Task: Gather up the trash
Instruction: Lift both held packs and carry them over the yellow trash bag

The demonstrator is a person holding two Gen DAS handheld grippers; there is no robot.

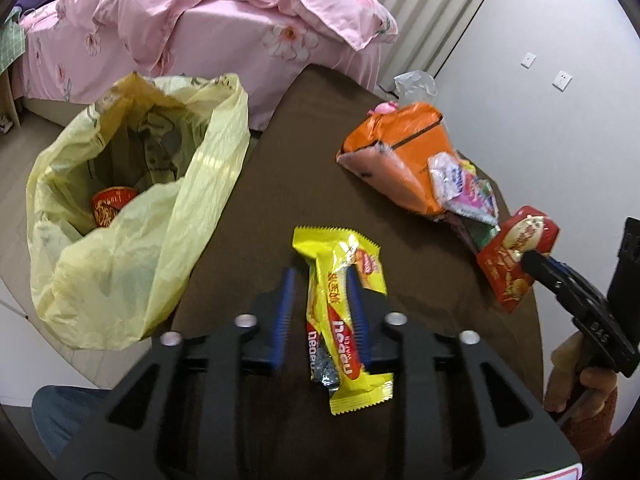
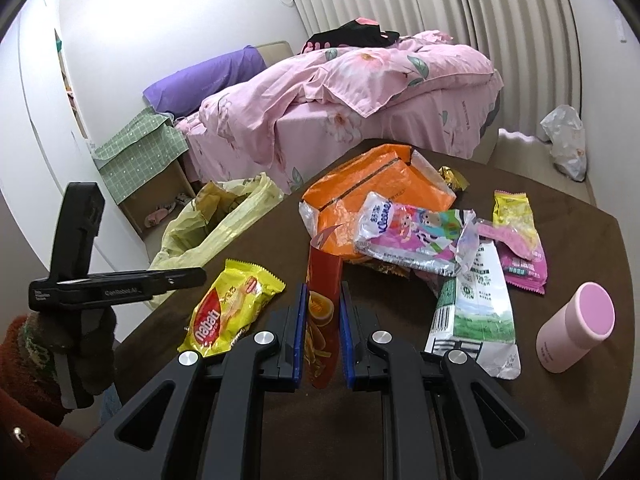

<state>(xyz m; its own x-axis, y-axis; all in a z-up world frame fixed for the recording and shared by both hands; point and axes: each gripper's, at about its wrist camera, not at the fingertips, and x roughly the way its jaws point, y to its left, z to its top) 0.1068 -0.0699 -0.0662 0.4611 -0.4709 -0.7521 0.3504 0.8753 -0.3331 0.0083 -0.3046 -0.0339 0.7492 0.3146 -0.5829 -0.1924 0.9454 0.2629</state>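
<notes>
**Two wrappers under the tools, bag open at the bench edge**

Nearest the left tool [image 1: 320, 280], a yellow wafer wrapper [image 1: 344, 312] lies lengthwise on the brown bench [image 1: 288, 184]. One blue finger [image 1: 285, 304] rests on bare cloth at its 9 o'clock; the other lies partly under the wrapper's upper edge. The jaws stand at a middling gap and do not pinch it. In the right wrist view this wrapper [image 2: 232, 312] sits at 10 o'clock of the right tool [image 2: 323, 304].

The right tool has its blue pads closed narrowly on a red snack packet [image 2: 322, 312], which stands edge-on between them. From the left view the packet [image 1: 516, 256] is at 3 o'clock, lifted near the bench's right rim, with the person's right hand [image 1: 576, 376] below it.

Farther out, at 12 to 2 o'clock of the right tool, a heap blocks the middle of the bench: an orange bag [image 2: 376, 192], a pink cartoon wrapper [image 2: 416, 236] on top of it, a white-green pouch [image 2: 472, 320], a pink-yellow packet [image 2: 520, 236] and a small gold wrapper [image 2: 452, 178]. A pink cup [image 2: 576, 328] stands apart at 3 o'clock.

At 10 o'clock of the left tool, off the bench's left edge, a yellow trash bag [image 1: 132, 208] gapes open with a red wrapper [image 1: 112, 204] at its bottom. Beyond it is the bed [image 1: 208, 28] with pink bedding.
</notes>
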